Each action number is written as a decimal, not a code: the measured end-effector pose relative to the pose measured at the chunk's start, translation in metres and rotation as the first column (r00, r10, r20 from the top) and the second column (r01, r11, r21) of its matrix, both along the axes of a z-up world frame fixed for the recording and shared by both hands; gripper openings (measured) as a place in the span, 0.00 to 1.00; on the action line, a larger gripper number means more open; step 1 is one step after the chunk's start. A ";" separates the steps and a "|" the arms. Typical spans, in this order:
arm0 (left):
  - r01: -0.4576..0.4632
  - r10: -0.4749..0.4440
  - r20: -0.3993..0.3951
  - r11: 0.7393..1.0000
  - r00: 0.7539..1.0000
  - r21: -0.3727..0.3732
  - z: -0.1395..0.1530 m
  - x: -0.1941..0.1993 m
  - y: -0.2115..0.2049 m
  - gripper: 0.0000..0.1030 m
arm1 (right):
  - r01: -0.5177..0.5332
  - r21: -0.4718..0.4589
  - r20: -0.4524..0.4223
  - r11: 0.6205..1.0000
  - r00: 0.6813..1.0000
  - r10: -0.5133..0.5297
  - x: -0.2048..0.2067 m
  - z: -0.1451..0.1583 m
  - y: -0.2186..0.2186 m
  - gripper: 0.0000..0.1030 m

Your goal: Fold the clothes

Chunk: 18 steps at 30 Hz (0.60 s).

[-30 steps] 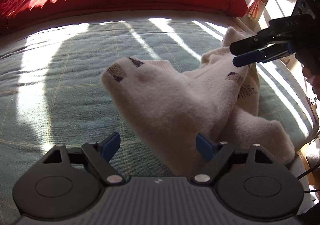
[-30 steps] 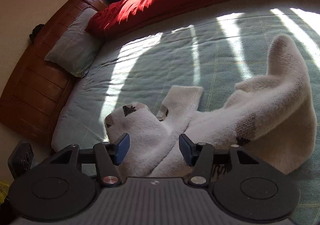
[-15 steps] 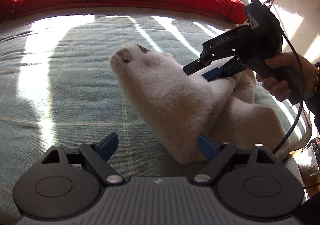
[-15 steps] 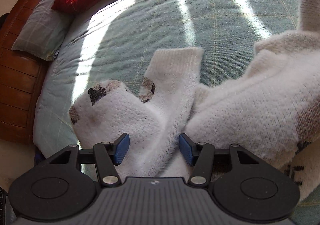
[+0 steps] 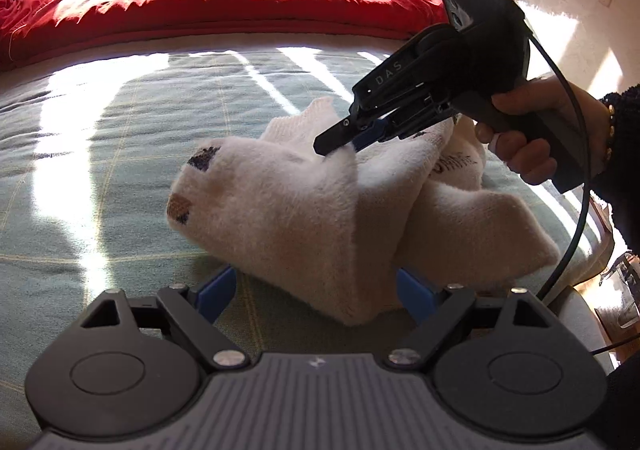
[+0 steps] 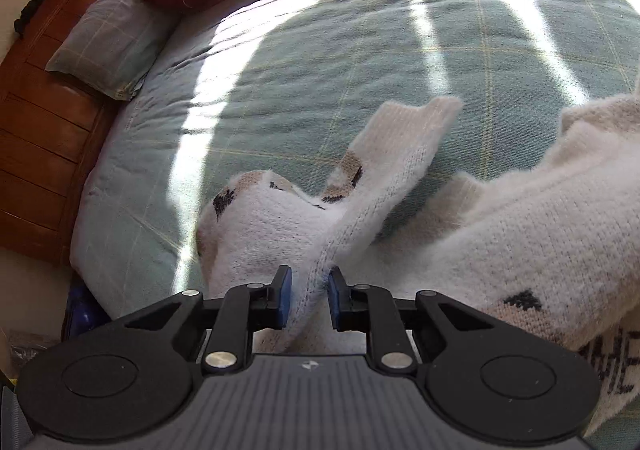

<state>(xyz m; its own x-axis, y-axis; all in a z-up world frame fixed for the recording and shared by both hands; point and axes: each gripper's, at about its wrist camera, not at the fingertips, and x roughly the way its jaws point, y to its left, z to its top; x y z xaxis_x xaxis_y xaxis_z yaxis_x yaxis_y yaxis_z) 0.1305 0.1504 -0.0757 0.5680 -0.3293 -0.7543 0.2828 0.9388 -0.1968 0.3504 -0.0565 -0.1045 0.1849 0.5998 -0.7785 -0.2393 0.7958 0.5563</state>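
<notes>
Sweater (image 5: 304, 210), white and fuzzy with a few dark and tan knitted patches, lies bunched in a heap on the green checked bedspread (image 5: 120, 154), near the bed's right-hand edge as the left wrist camera sees it; the red duvet (image 5: 224, 6) is piled along the far edge and a pillow (image 6: 108, 38) sits by the wooden headboard (image 6: 48, 118). Nothing looks folded yet: the sleeves cross over the body and the whole garment is rumpled.

The right gripper (image 6: 308, 300) is closing on a ridge of knit, a sleeve as far as I can judge, which runs up between the blue pads; a sliver of gap shows on each side, so the pinch is not firm yet. The left gripper (image 5: 316, 290) hovers low with jaws spread wide on either side of the near end of the heap, gripping nothing.

By my reckoning this is the very start: the garment must first be pulled out flat, then sleeves and body folded.
</notes>
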 end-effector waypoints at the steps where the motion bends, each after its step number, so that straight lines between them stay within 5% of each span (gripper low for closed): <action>1: 0.003 -0.003 0.001 1.000 1.000 -0.002 0.001 -0.002 0.001 0.85 | -0.017 0.015 -0.001 1.000 1.000 0.017 -0.003 0.005 0.006 0.21; 18: -0.065 0.065 -0.005 0.998 0.998 0.002 0.002 -0.041 0.038 0.91 | -0.318 0.037 0.012 0.948 0.948 0.317 -0.042 0.020 0.141 0.24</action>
<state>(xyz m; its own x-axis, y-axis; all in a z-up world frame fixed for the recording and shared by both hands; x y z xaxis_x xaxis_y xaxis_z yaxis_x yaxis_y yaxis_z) 0.0898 0.1883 -0.0736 0.5838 -0.2908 -0.7580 0.2206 0.9553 -0.1966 0.3089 0.0840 -0.0842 -0.0158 0.6574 -0.7534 -0.4792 0.6564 0.5827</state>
